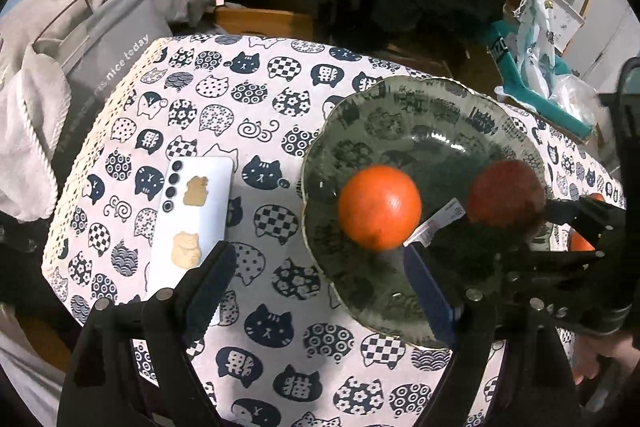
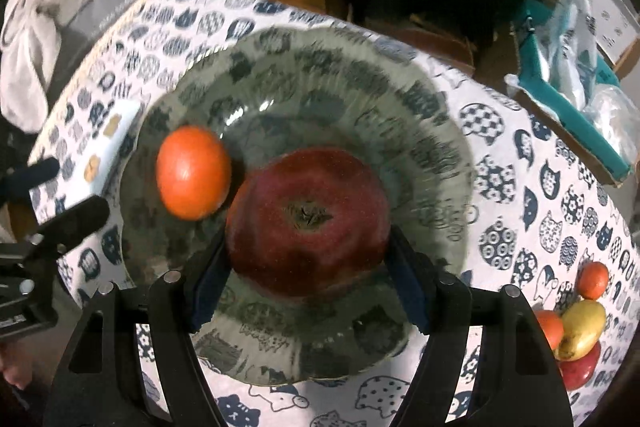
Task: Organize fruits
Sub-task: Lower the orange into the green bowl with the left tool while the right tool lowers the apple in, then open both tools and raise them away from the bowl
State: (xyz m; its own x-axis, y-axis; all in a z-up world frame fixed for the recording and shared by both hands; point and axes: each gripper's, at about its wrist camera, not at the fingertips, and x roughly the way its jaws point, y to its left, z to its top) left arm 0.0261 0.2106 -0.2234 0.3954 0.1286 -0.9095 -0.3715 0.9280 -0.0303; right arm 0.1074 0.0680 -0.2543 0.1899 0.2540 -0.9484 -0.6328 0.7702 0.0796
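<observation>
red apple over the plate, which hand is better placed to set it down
Right. Its tongs already grip the red apple above the glass plate; the left tongs are open, holding nothing.

An orange point(image 1: 379, 207) lies in the bowl point(image 1: 404, 115), a phone point(image 1: 192, 223) left of it.

One dark glass plate point(image 2: 432, 131) sits on the table point(image 2: 520, 187). Two red apples: one point(image 2: 308, 223) over the plate, another point(image 2: 578, 371) in the side pile. Three oranges (one point(image 2: 194, 172) on the plate, two point(image 2: 593, 279) point(image 2: 550, 327) in the pile). One yellow mango point(image 2: 582, 327). One phone point(image 1: 192, 223). Two grippers point(image 2: 308, 291) point(image 1: 316, 291).
</observation>
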